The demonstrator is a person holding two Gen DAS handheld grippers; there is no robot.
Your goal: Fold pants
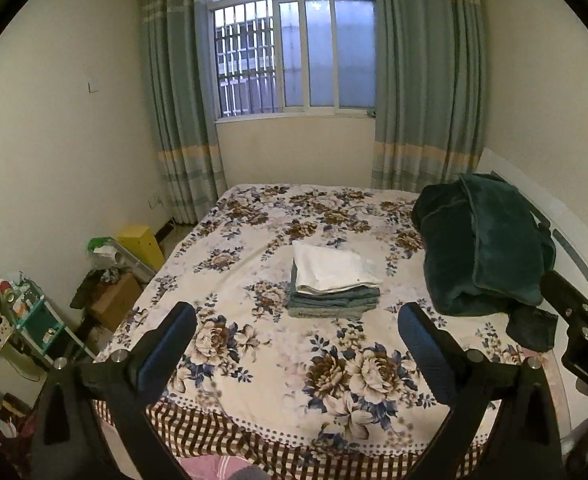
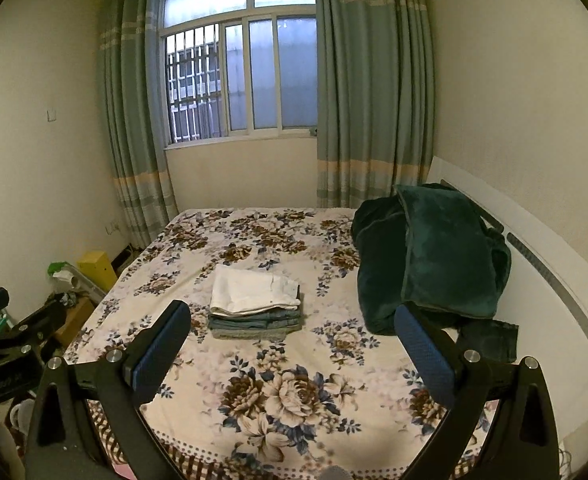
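Hovering claws (image 1: pixel 296 326), folded pants (image 1: pixel 334 280)

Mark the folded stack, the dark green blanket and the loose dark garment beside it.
folded stack (image 1: pixel 334 280), left wrist view, on the white top piece.
dark green blanket (image 2: pixel 434 256), right wrist view, on its front face.
loose dark garment (image 2: pixel 490 340), right wrist view, on its flat middle, by the blanket's lower right edge.

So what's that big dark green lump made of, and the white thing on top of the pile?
The dark green blanket looks like plush fleece or velvet: soft sheen, thick puffy folds. The white folded pants look like plain matte woven cotton, with crisp flat edges, though that is a guess from the look alone.
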